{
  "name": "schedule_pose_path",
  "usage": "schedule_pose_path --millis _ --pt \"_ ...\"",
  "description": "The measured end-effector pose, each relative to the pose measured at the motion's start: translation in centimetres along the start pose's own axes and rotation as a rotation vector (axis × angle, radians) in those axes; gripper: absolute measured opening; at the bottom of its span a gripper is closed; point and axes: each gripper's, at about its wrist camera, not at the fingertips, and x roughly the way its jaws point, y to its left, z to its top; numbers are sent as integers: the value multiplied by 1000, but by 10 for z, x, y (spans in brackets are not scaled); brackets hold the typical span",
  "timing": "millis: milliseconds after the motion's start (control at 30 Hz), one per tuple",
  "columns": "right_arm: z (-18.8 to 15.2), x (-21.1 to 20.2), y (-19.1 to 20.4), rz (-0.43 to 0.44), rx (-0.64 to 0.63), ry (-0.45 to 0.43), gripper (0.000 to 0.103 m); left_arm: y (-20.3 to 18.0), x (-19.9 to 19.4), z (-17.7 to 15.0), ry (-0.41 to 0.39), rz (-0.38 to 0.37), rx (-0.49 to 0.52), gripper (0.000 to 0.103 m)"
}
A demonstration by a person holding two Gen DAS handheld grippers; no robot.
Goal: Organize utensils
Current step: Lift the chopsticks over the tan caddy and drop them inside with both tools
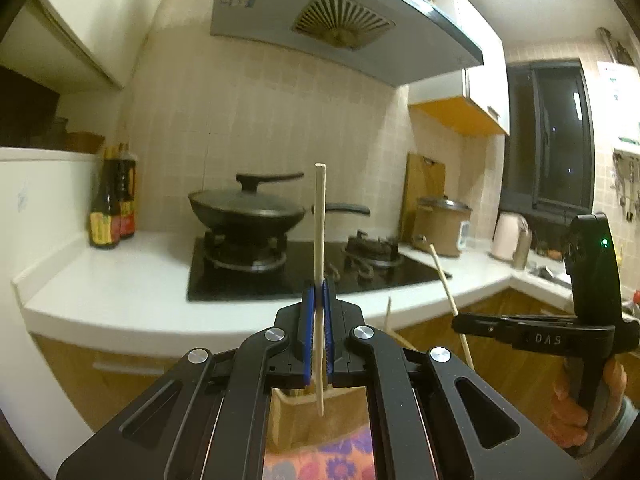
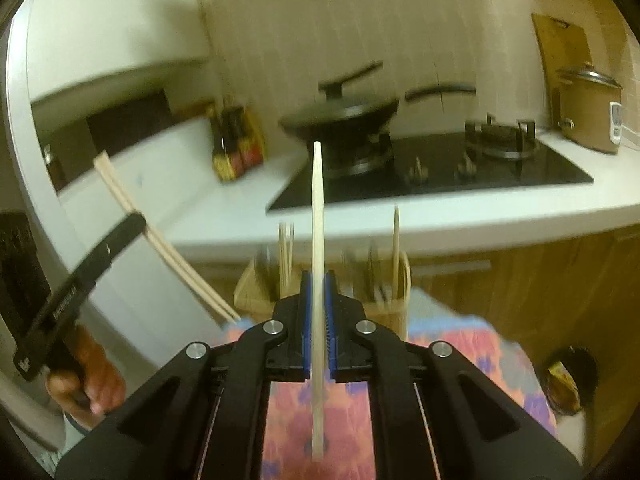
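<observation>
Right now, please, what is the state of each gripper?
Left gripper: closed on a chopstick.
Right gripper: closed on another chopstick.

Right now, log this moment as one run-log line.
left gripper: shut on pale wooden chopstick | right gripper: shut on light wooden chopstick | wicker utensil holder: more chopsticks inside

Black left gripper [image 1: 319, 300], blue pads, silver screws, right gripper [image 2: 319, 292] alike, grey sleeve [image 1: 624, 420]
</observation>
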Motion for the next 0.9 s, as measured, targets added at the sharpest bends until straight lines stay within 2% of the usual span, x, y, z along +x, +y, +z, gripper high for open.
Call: schedule_pose_path --millis 200,433,600,700,900 --pt "33 7 -1 -92 -38 -130 4 3 20 16 -1 3 36 2" --pt "47 22 -7 -180 -70 -266 4 6 45 8 51 -5 62 2" --pt "47 53 -13 -195 -61 -275 4 7 61 -3 78 -5 74 2" --pt "43 71 -11 -235 -93 -264 4 11 71 -9 87 9 83 2" --pt "28 86 -21 -272 -97 -285 4 15 84 -22 115 15 91 2"
